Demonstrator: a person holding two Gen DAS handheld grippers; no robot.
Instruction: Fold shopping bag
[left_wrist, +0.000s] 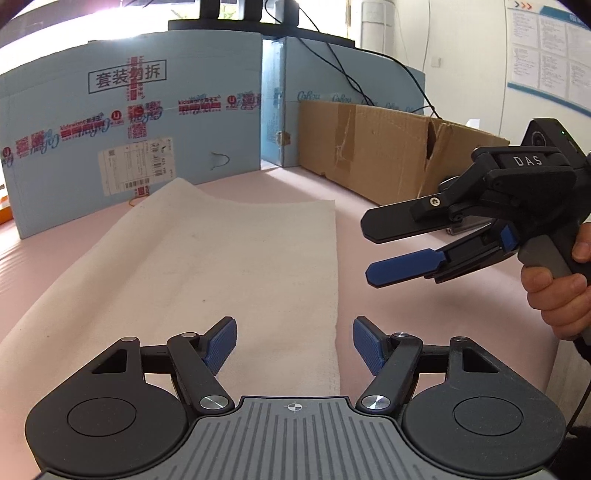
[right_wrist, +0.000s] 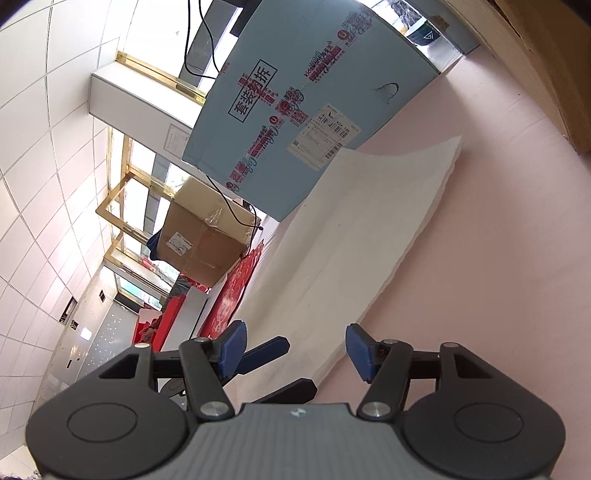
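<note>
Pale blue printed carton (left_wrist: 129, 122), torn brown cardboard box (left_wrist: 369, 147), pink tabletop (left_wrist: 424, 314), wall poster (left_wrist: 546, 59)

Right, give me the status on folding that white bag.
The white fabric shopping bag lies flat on the pink table, possibly folded once lengthwise. Nothing is in hand: the left gripper and right gripper are both open, empty. Remaining folds are still to do.

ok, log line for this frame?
bag: flat on pink mat | left gripper: open, over bag | right gripper: open, empty

"DAS" on right gripper (left_wrist: 369, 251)
</note>
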